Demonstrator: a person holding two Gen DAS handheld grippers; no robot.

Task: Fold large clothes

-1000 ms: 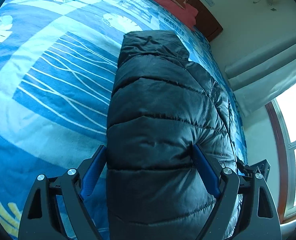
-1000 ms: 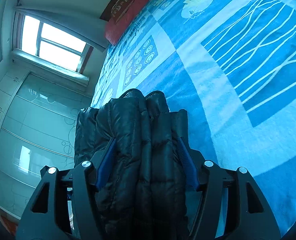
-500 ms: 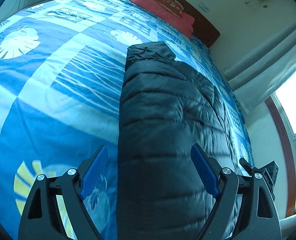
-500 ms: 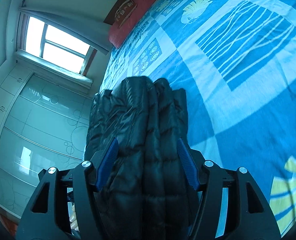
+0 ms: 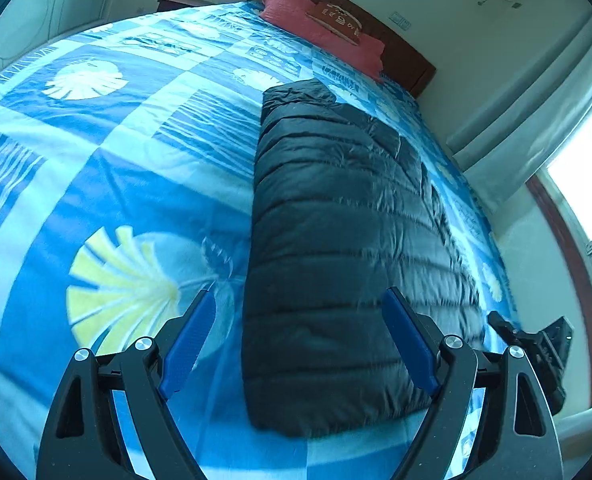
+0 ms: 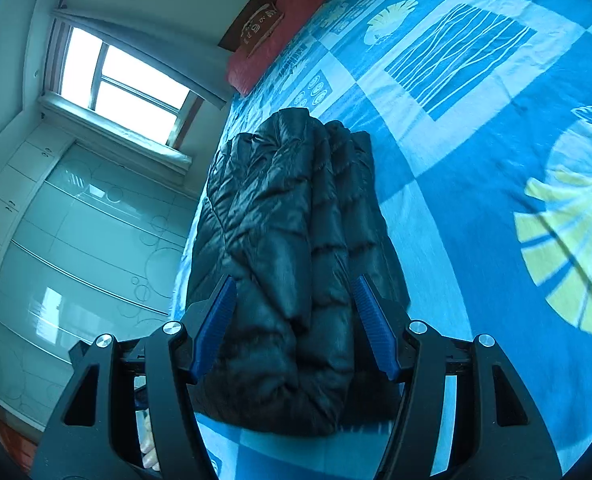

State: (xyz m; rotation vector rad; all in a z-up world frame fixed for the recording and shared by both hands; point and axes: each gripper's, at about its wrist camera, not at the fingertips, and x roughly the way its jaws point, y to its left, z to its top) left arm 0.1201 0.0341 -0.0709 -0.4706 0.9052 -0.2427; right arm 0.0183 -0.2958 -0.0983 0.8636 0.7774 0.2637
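Left gripper [image 5: 298, 336]: two black plastic finger arms rising from the lower edge of the frame, each with a triangular cut-out near its base; round silver screw heads at the pivots, two per side; blue ribbed pads [image 5: 186, 344] line the inner faces of the fingers, long and narrow.

Right gripper [image 6: 294, 328]: same build; black arms, triangular openings, silver screws, blue ribbed pads [image 6: 214, 326]; a black cross-bar links the arms low in the frame.

Lower left of the right wrist frame: bare fingertips [image 6: 149, 454], partly hidden behind the black arm.
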